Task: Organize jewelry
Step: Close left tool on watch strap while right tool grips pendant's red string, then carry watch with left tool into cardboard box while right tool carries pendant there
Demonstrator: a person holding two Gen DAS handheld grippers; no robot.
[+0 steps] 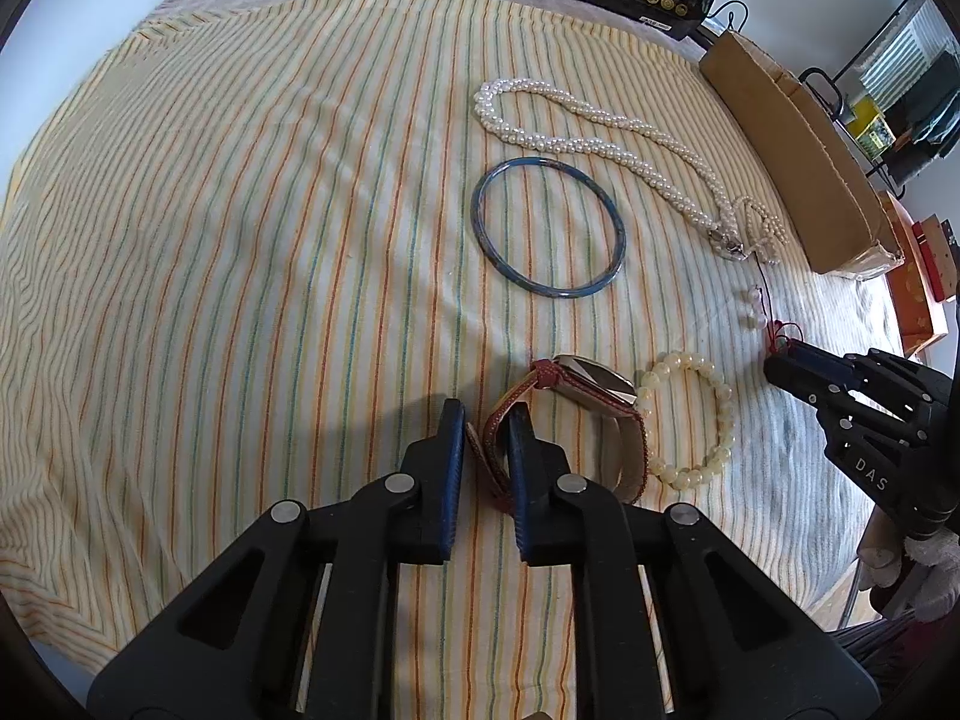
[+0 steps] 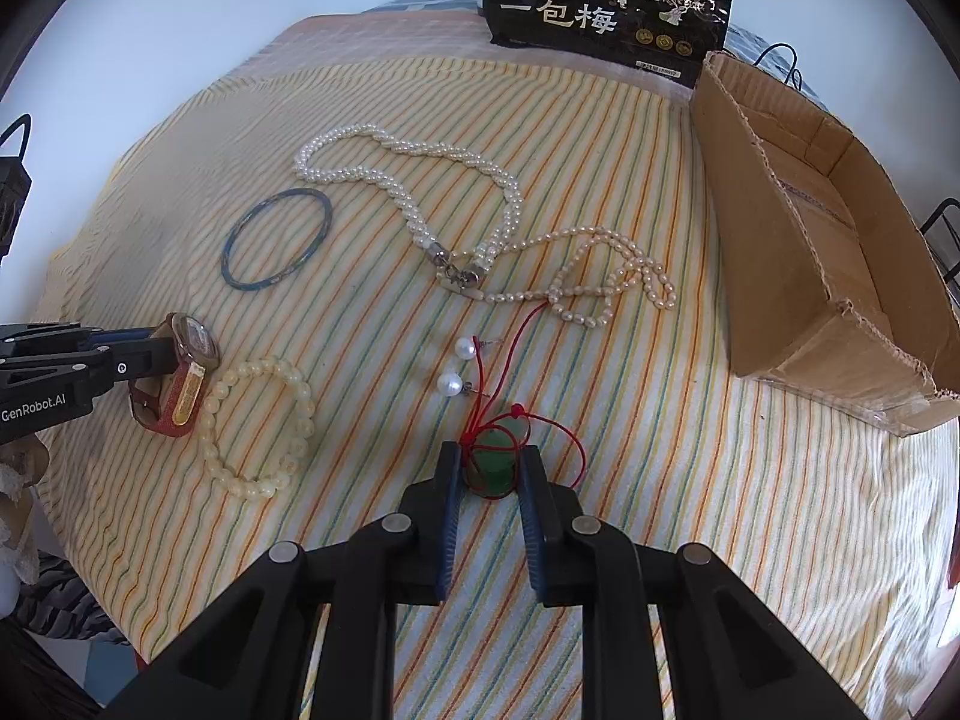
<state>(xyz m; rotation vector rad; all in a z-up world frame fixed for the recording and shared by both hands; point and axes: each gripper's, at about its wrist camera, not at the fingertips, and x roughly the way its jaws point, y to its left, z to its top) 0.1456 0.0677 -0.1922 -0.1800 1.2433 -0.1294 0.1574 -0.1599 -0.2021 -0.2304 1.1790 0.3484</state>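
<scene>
Two grippers work at once over the striped cloth [image 2: 660, 480], where the jewelry lies spread flat, likely so each piece can be taken singly. Left gripper [image 1: 487, 420] stands narrow astride the watch [image 1: 576, 414] strap, seemingly closing on it. Right gripper [image 2: 491, 461] brackets the green pendant [image 2: 493, 462] on its red cord, contact unclear. An open box [image 2: 828, 276] waits right, probably the destination.

Watch [image 1: 591, 387] strap partly behind left tool [image 1: 487, 420]; cardboard box [image 2: 840, 276] interior mostly unseen.
</scene>
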